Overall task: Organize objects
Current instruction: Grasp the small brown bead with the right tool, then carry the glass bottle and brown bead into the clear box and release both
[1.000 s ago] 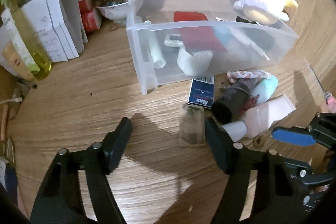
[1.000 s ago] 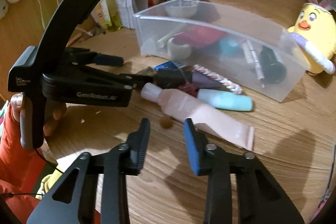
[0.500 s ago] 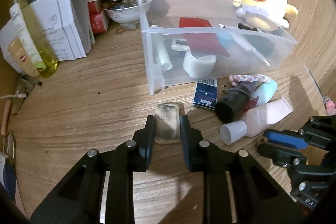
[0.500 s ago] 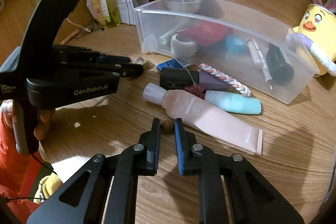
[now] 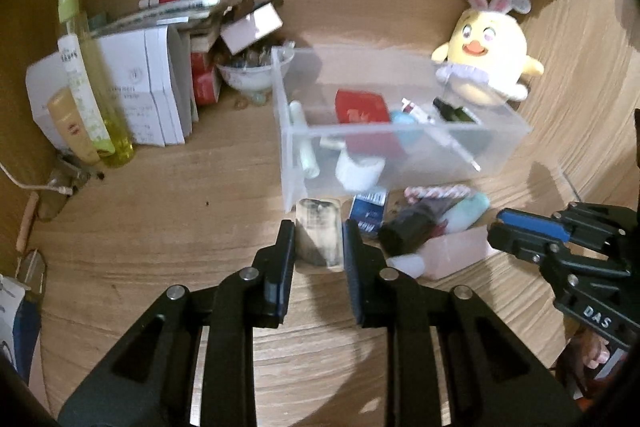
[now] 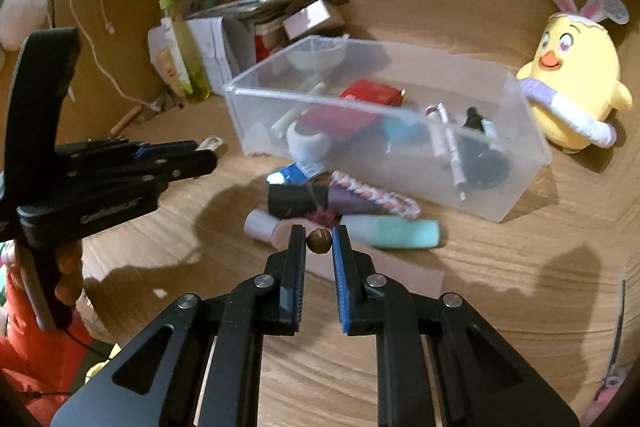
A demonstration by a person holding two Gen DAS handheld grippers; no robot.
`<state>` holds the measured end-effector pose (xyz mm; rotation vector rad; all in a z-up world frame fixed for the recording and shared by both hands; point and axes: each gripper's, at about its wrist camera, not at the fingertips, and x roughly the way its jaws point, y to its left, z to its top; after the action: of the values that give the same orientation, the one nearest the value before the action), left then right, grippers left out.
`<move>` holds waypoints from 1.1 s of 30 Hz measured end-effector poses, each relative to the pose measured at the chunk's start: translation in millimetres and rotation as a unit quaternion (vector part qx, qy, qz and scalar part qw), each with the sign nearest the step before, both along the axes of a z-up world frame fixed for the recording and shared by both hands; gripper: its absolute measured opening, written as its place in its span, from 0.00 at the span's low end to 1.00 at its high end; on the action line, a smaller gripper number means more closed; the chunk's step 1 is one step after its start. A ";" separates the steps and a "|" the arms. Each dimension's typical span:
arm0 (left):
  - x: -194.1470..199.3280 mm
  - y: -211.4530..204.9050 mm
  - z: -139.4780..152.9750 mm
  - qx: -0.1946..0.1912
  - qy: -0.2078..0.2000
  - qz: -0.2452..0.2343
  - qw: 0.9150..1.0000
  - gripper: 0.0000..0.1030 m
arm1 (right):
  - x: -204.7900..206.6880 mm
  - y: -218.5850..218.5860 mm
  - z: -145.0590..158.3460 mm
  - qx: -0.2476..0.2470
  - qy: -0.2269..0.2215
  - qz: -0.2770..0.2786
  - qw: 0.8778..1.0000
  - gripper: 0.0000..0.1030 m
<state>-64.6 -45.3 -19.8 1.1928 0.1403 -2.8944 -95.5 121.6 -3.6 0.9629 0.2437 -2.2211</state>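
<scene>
My left gripper (image 5: 319,233) is shut on a small clear packet with dark contents (image 5: 319,233), lifted off the wooden desk in front of the clear plastic bin (image 5: 400,151). In the right wrist view my right gripper (image 6: 319,237) is shut on a small brown bead (image 6: 319,241), held above the pink tube (image 6: 280,229). Loose on the desk before the bin (image 6: 500,195) lie a black bottle (image 6: 296,199), a teal tube (image 6: 390,233), a braided cord (image 6: 376,193) and a blue box (image 5: 370,209). The bin holds a red box (image 6: 370,93), a white roll, pens and a dark bottle.
A yellow plush chick (image 5: 486,67) with rabbit ears stands right of the bin. White cartons (image 5: 140,87), a yellow spray bottle (image 5: 86,79), a bowl (image 5: 256,75) and small boxes crowd the back left. A cable (image 6: 92,39) hangs at left. A hand in an orange sleeve (image 6: 24,327) holds the left gripper.
Both grippers went from open to shut, the left on the clear packet and the right on the brown bead. Both have since risen off the desk with their objects.
</scene>
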 end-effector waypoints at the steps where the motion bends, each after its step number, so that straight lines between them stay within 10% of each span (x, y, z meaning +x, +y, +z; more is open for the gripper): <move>1: -0.4 0.8 3.0 0.000 0.005 0.000 1.000 0.23 | -1.6 1.3 2.3 -0.002 0.002 -0.002 1.000 0.12; 33: -55.2 7.5 40.6 0.008 0.043 0.010 0.999 0.23 | -68.6 11.6 53.9 -0.042 0.067 -0.034 0.996 0.12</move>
<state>-119.8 -37.8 20.7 1.0619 0.1739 -2.9342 -164.1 133.2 50.4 0.7890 0.1779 -2.3412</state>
